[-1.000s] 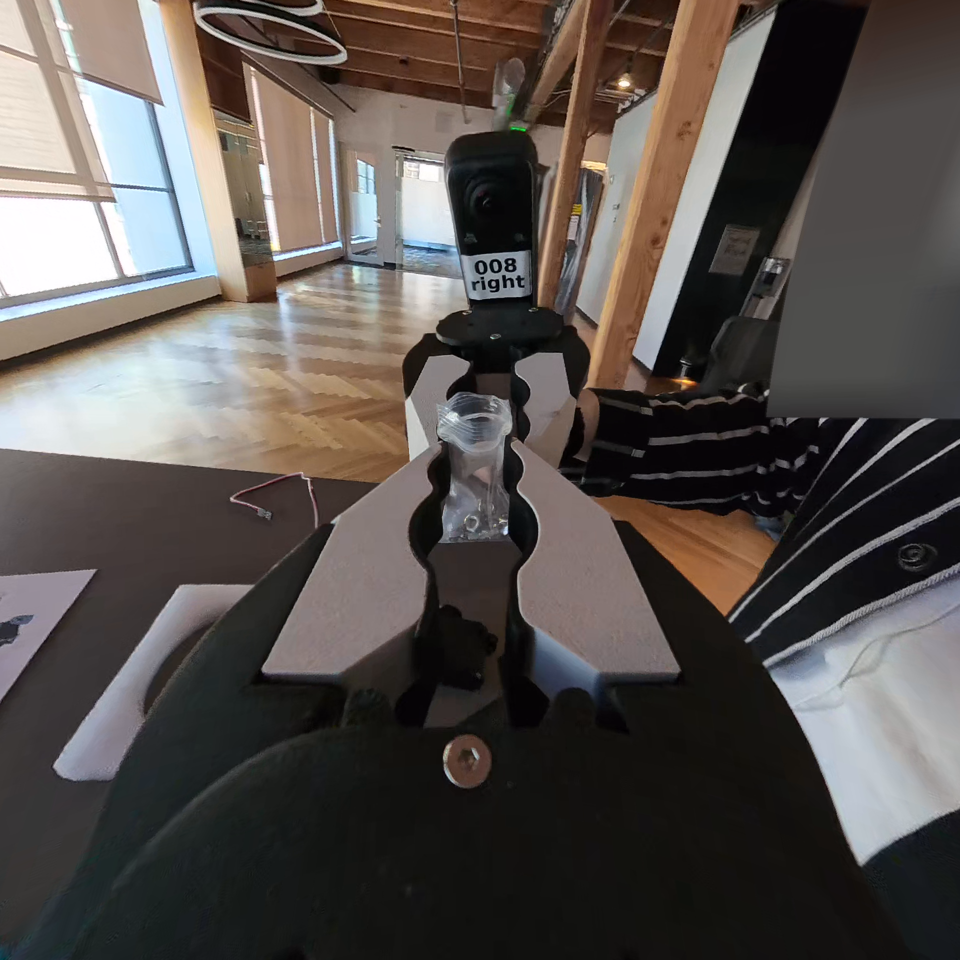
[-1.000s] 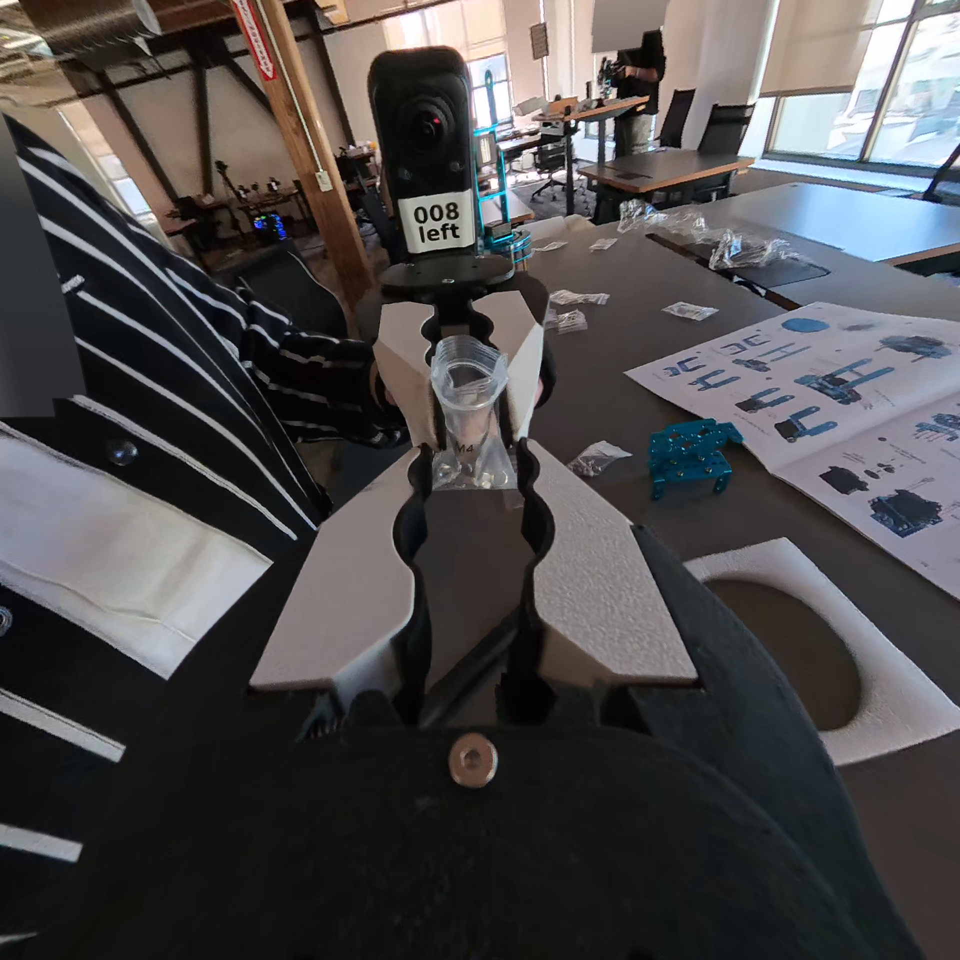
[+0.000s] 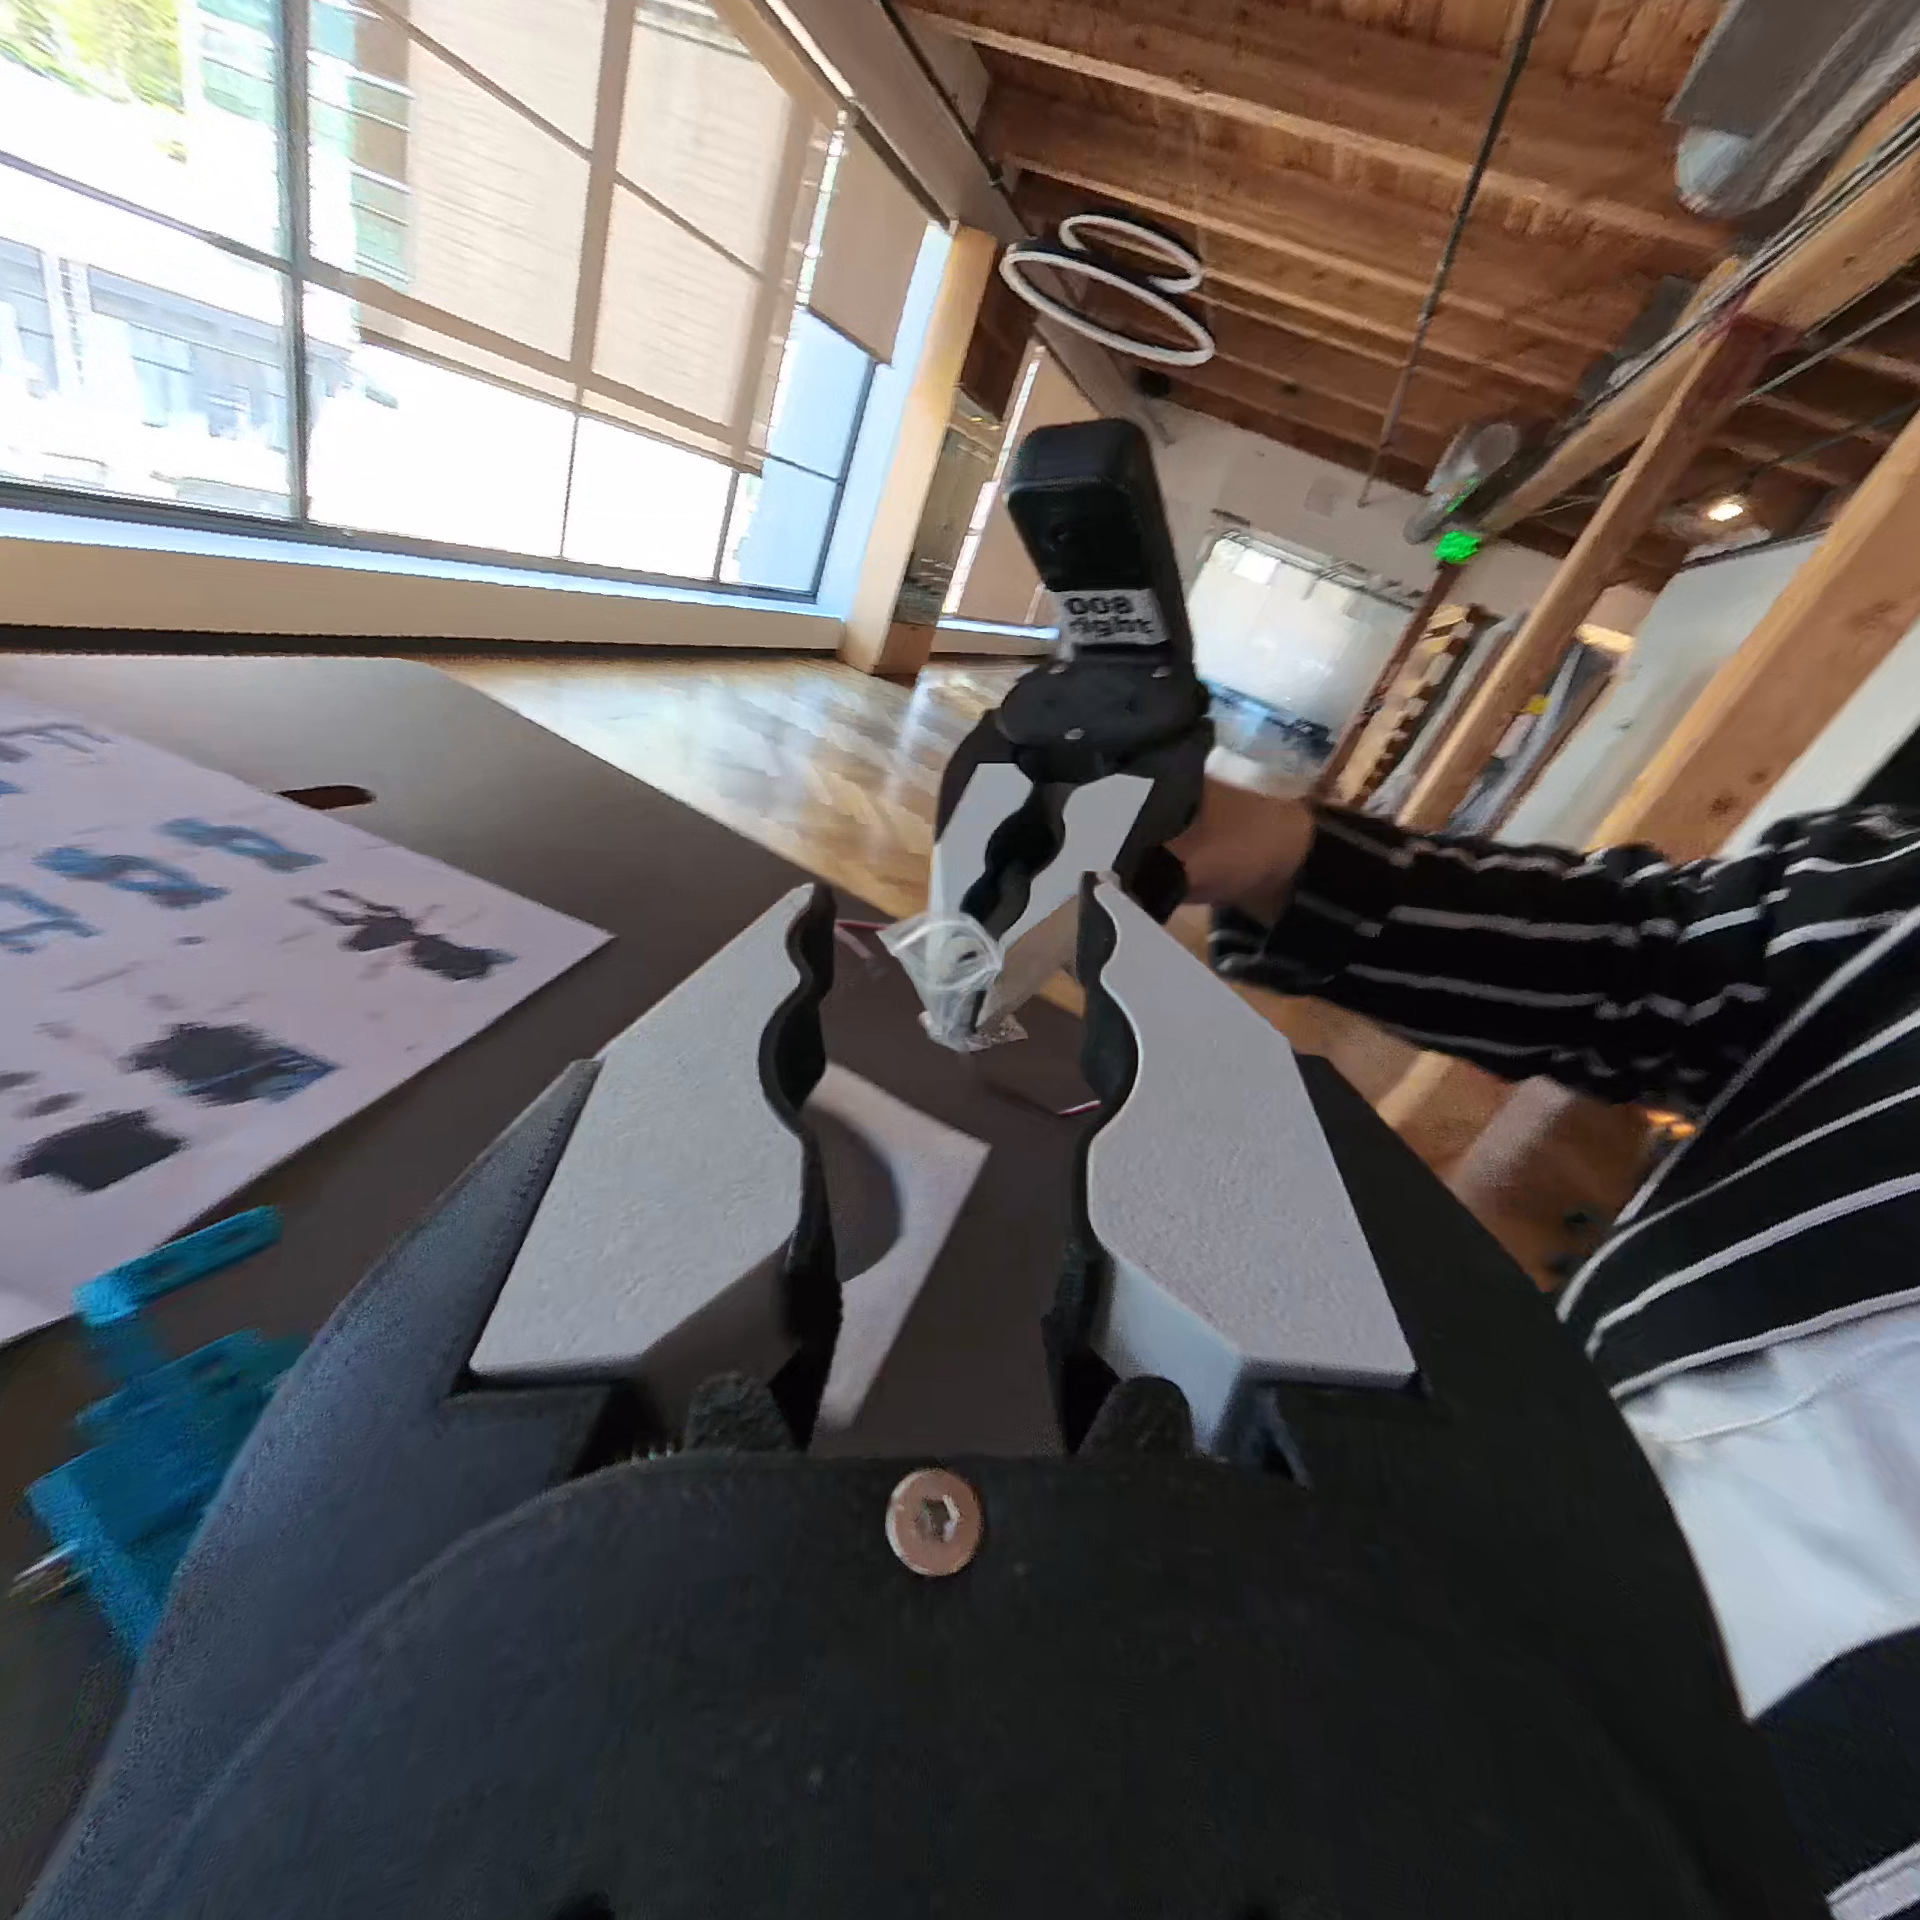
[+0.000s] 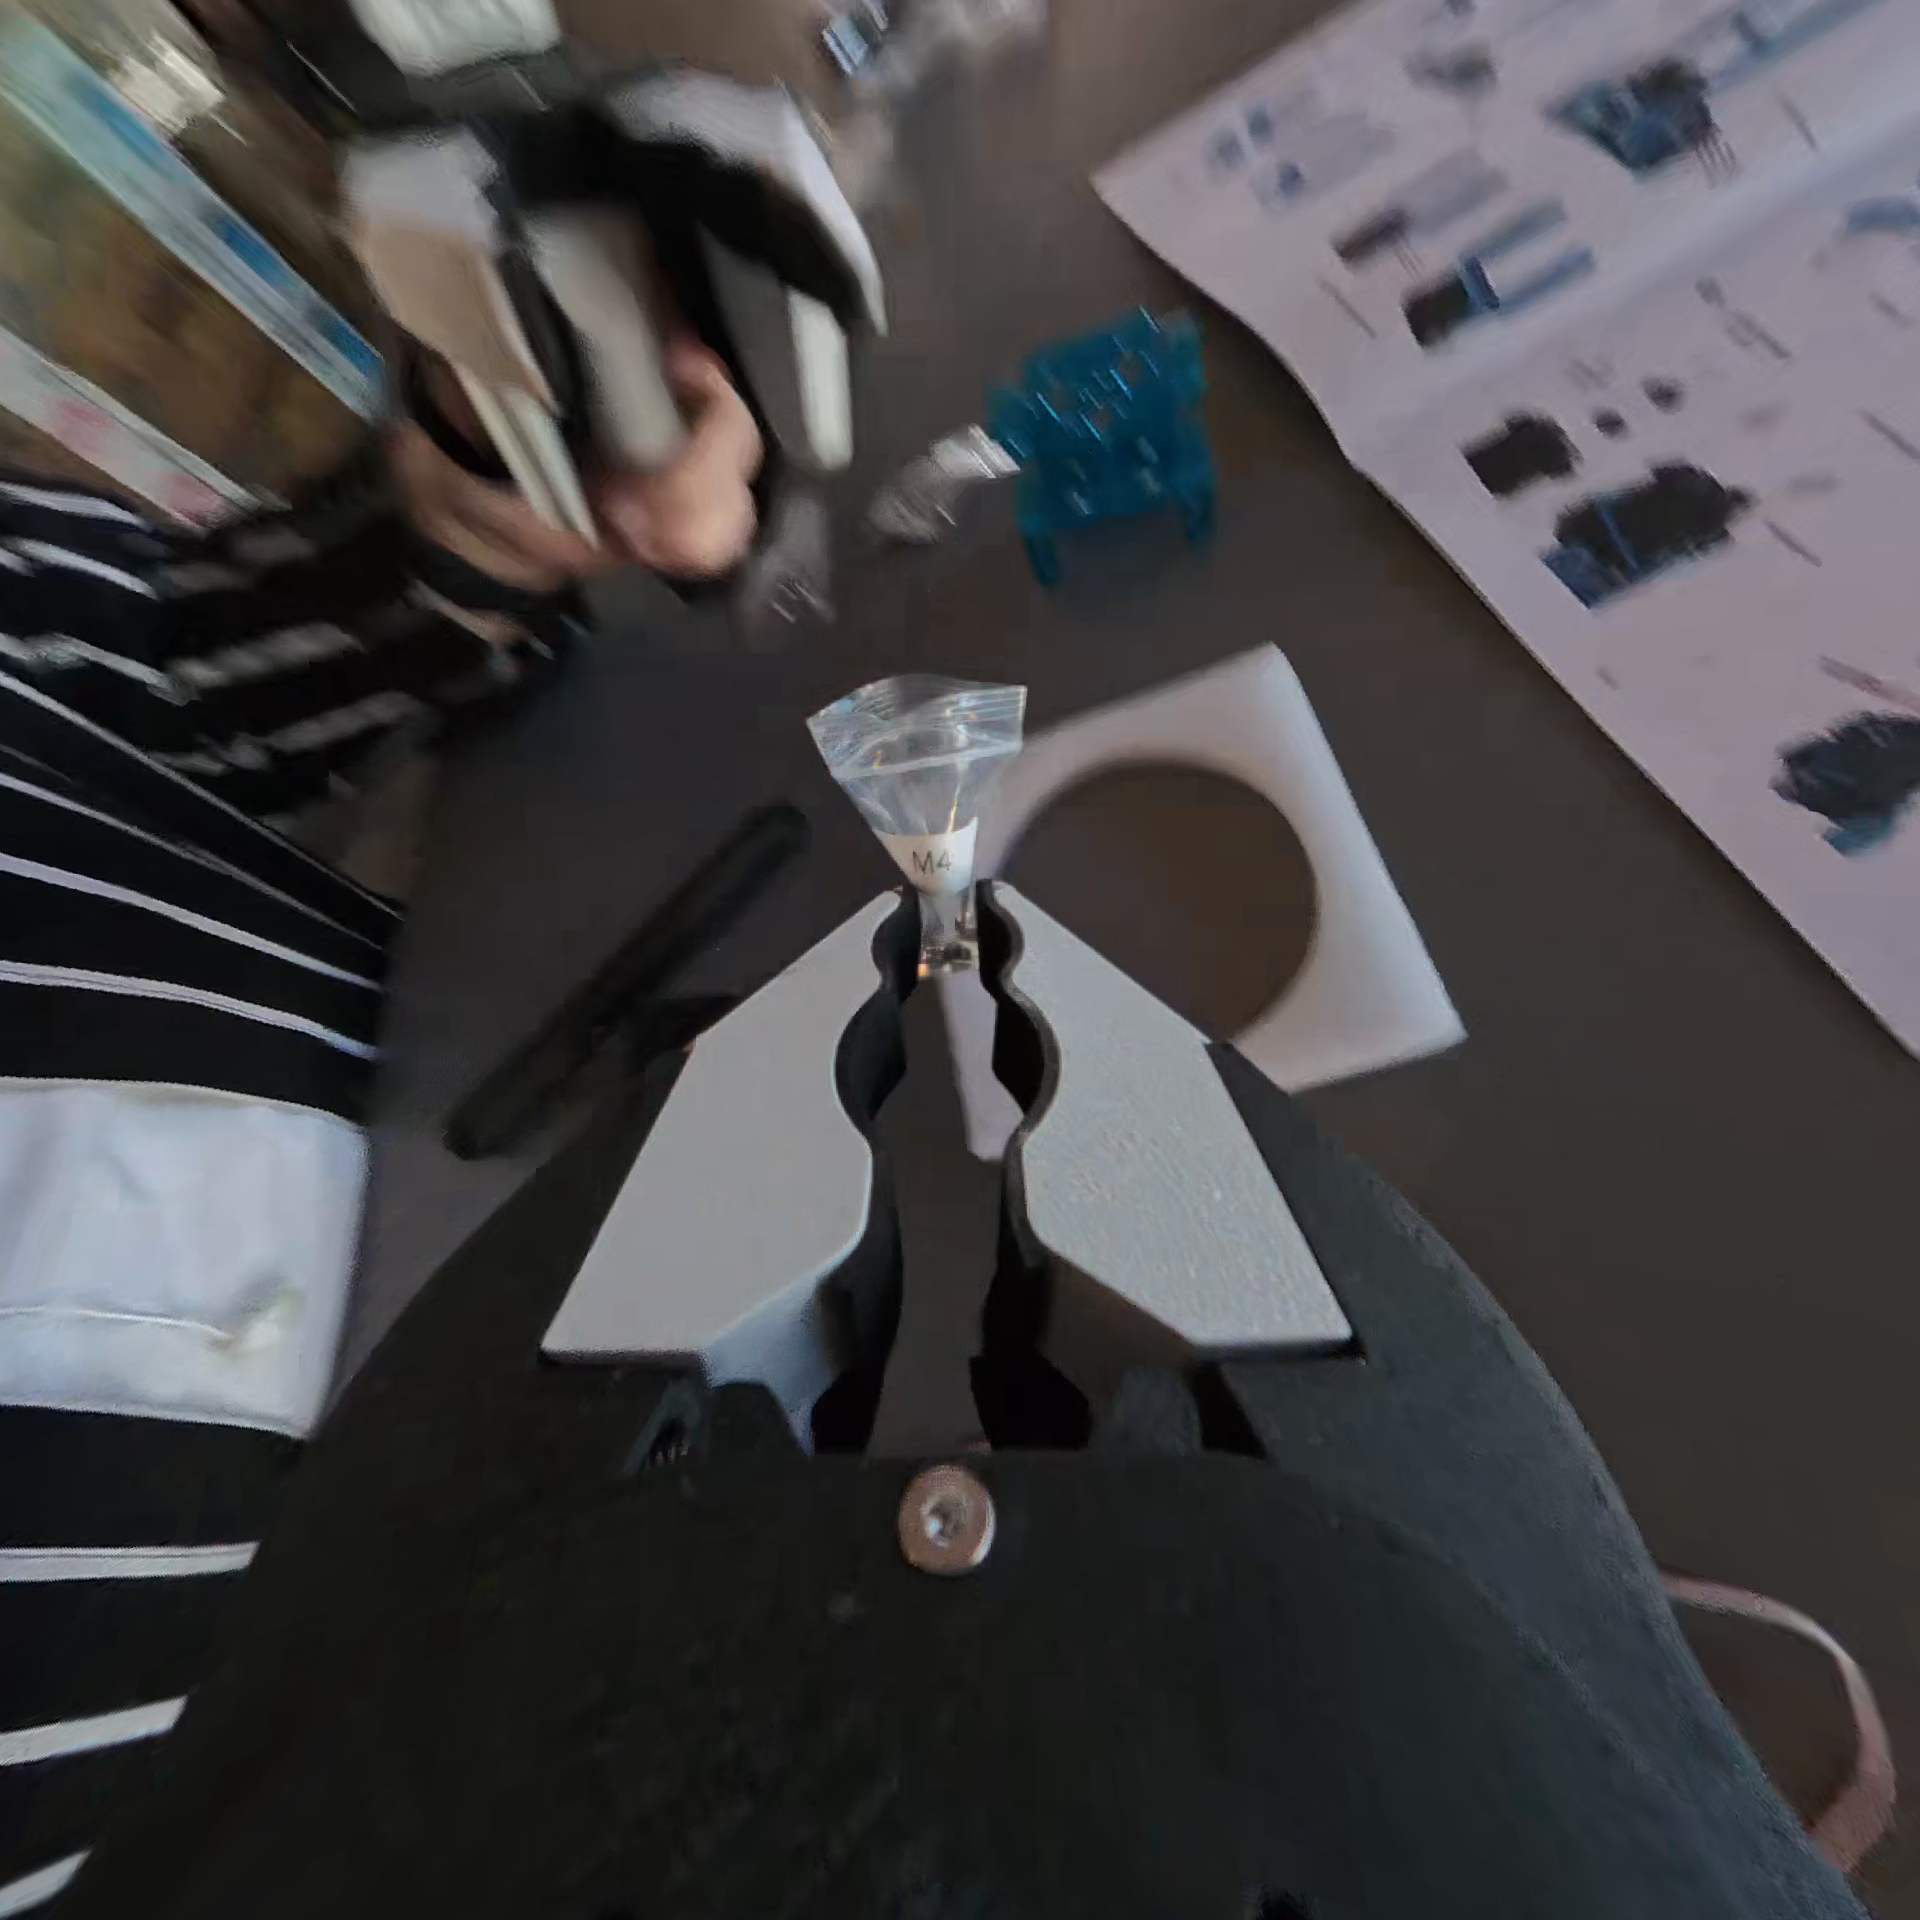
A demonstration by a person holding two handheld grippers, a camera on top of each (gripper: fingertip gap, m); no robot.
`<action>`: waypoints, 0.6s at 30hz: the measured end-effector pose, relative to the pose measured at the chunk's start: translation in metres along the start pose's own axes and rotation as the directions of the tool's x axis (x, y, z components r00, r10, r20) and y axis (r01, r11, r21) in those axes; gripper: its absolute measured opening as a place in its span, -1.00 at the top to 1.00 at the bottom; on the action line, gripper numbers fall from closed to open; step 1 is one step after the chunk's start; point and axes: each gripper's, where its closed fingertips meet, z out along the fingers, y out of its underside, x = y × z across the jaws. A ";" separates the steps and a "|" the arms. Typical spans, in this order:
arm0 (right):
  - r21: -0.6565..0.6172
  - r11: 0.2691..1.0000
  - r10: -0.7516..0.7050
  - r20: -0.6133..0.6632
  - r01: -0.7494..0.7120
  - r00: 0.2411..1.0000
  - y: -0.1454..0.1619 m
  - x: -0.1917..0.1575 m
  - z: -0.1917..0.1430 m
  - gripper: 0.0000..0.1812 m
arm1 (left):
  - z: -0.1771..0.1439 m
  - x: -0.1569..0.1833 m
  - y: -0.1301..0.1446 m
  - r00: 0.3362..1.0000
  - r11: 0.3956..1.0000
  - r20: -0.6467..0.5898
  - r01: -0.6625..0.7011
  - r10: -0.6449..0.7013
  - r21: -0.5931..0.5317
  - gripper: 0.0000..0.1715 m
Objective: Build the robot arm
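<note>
My right gripper [image 4: 945,914] is shut on the lower end of a small clear plastic bag [image 4: 920,758] with a white sticker, and holds it above the dark table [image 4: 1558,1195]. In the left wrist view the right gripper [image 3: 971,982] hangs tilted down with the bag [image 3: 935,940] at its tips. My left gripper [image 3: 951,904] is open and empty, a short way back from the bag. It shows blurred in the right wrist view [image 4: 696,416], held in a hand.
A white foam piece with a round hole [image 4: 1351,852] lies just under the bag. A blue metal bracket [image 4: 1112,447] and another small bag [image 4: 935,488] lie beyond it. A printed sheet [image 4: 1558,364] lies to the right. A person's striped sleeve [image 3: 1507,956] is close by. Left tips to right tips: about 10 centimetres. The blue metal bracket [image 4: 1112,447] is about equally far from each gripper, around 15 centimetres.
Both grippers held the bag between them before. The left gripper has opened, let go and drawn away. The right gripper keeps the bag and has tilted down toward the table.
</note>
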 end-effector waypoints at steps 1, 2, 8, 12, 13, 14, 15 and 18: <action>-0.076 0.997 -0.013 -0.065 0.009 0.998 0.010 0.011 0.003 0.89 | -0.008 -0.008 0.000 0.999 1.000 0.026 -0.025 0.026 -0.009 0.46; -0.145 0.989 -0.034 -0.113 0.017 0.993 0.018 0.019 0.006 0.89 | -0.015 -0.015 0.000 0.998 0.999 0.048 -0.041 0.042 -0.017 0.47; -0.426 0.905 -0.119 -0.239 0.006 0.964 0.051 0.038 0.021 0.89 | -0.040 -0.031 -0.008 0.996 1.000 0.092 -0.004 0.003 0.008 0.49; -0.510 0.860 -0.196 -0.281 0.027 0.940 0.051 0.041 0.021 0.89 | -0.046 -0.035 -0.009 0.993 1.000 0.113 -0.014 0.011 0.021 0.49; -0.542 0.839 -0.234 -0.291 0.042 0.928 0.051 0.043 0.020 0.89 | -0.046 -0.037 -0.007 0.993 1.000 0.114 -0.007 0.005 0.015 0.48; -0.575 0.816 -0.277 -0.296 0.061 0.914 0.051 0.045 0.020 0.88 | -0.046 -0.037 -0.006 0.994 1.000 0.110 0.002 -0.003 0.011 0.47; -0.600 0.796 -0.306 -0.287 0.078 0.908 0.051 0.044 0.022 0.89 | -0.045 -0.036 -0.005 0.995 1.000 0.103 0.011 -0.012 0.010 0.46; -0.651 0.752 -0.357 -0.275 0.101 0.893 0.051 0.044 0.026 0.89 | -0.045 -0.034 -0.006 0.996 1.000 0.093 0.017 -0.019 0.014 0.44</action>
